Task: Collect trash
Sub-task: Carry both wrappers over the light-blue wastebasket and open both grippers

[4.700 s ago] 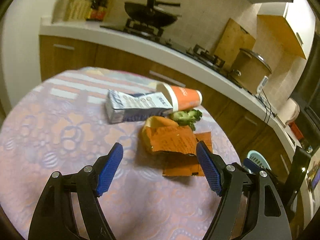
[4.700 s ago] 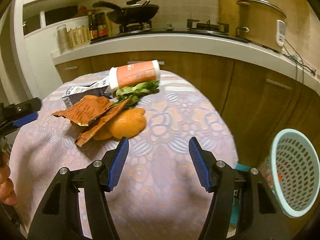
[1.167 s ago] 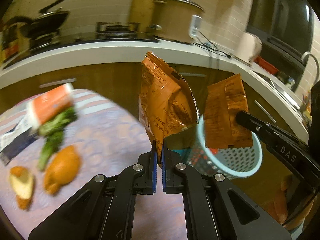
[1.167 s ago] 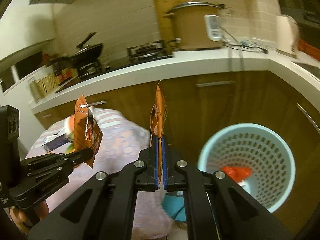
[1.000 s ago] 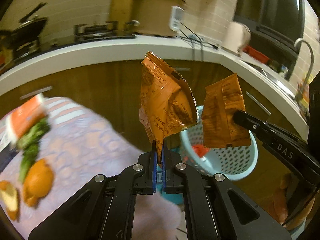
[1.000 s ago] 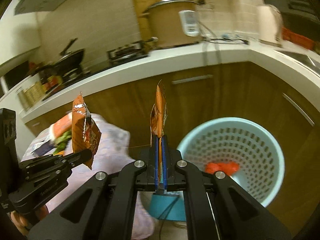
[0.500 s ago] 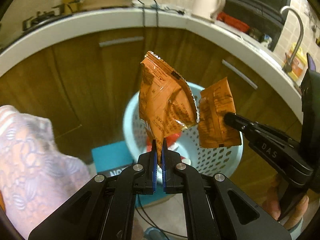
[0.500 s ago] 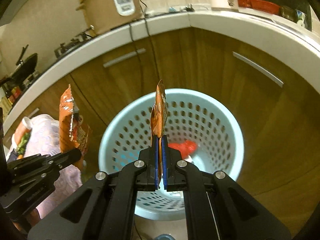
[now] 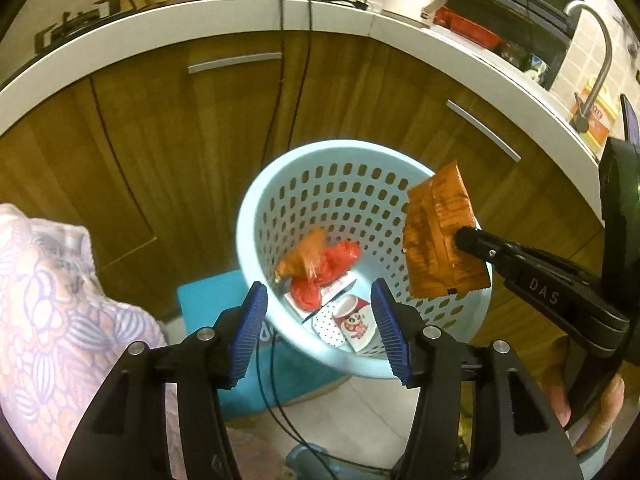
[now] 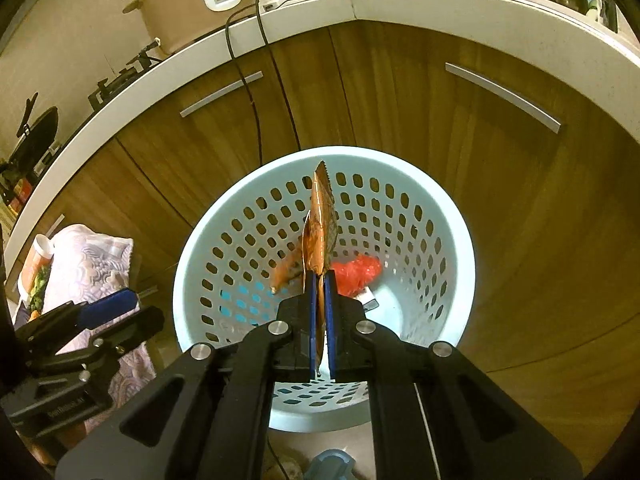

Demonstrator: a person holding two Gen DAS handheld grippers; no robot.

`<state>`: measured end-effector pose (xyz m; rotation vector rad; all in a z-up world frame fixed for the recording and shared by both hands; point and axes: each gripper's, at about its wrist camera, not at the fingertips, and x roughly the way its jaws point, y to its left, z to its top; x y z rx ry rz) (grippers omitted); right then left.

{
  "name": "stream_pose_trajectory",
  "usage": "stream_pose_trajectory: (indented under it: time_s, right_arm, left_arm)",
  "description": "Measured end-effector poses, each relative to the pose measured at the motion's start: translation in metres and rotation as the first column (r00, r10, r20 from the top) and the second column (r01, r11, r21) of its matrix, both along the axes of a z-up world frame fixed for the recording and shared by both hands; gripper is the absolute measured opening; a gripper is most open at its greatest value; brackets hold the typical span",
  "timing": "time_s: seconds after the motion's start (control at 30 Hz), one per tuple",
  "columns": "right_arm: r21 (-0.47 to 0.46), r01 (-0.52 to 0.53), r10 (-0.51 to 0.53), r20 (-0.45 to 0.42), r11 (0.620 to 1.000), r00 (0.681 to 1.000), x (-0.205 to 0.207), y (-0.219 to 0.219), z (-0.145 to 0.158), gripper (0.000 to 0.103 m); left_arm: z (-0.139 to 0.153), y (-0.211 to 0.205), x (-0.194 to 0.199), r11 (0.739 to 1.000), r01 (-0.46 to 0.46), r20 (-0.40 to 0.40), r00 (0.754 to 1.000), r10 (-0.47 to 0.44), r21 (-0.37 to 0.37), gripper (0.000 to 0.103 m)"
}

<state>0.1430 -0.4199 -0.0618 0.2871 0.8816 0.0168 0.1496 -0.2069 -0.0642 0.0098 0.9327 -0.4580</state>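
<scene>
The left gripper (image 9: 319,326) hangs above the light blue basket (image 9: 256,200) with its jaws spread wide and nothing between them. An orange wrapper (image 9: 306,254) lies inside the basket on red trash (image 9: 332,260). The right gripper (image 10: 319,320) is pressed together on a second orange packet (image 10: 318,236), held upright over the basket's mouth

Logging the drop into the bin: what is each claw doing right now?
Left claw: open, holding nothing.
Right claw: shut on orange wrapper above the basket.
</scene>
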Motion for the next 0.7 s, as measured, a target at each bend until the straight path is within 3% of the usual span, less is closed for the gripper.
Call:
stream_pose_trajectory:
  time_s: [0.27,0.43,0.7]
  right_arm:
    - [-0.022,-0.002,0.002,0.007,1.0,1.0,-0.005,0.007,0.007,0.005]
    - [-0.037,-0.013,0.014,0.019,0.999,1.0,-0.01,0.017,0.013,0.012]
    - [-0.074,-0.087,0.094,0.101,0.993,0.99,-0.021,0.059,0.041,0.043]
  left_arm:
    - [0.013,0.019,-0.011,0.999,-0.034,0.034,0.999,0.035,-0.028,0.054]
    - [0.024,0.035,-0.025,0.997,-0.06,0.065,0.996,0.063,-0.053,0.054]
    - [0.054,0.094,-0.064,0.978,-0.16,0.134,0.975,0.178,-0.135,0.069]
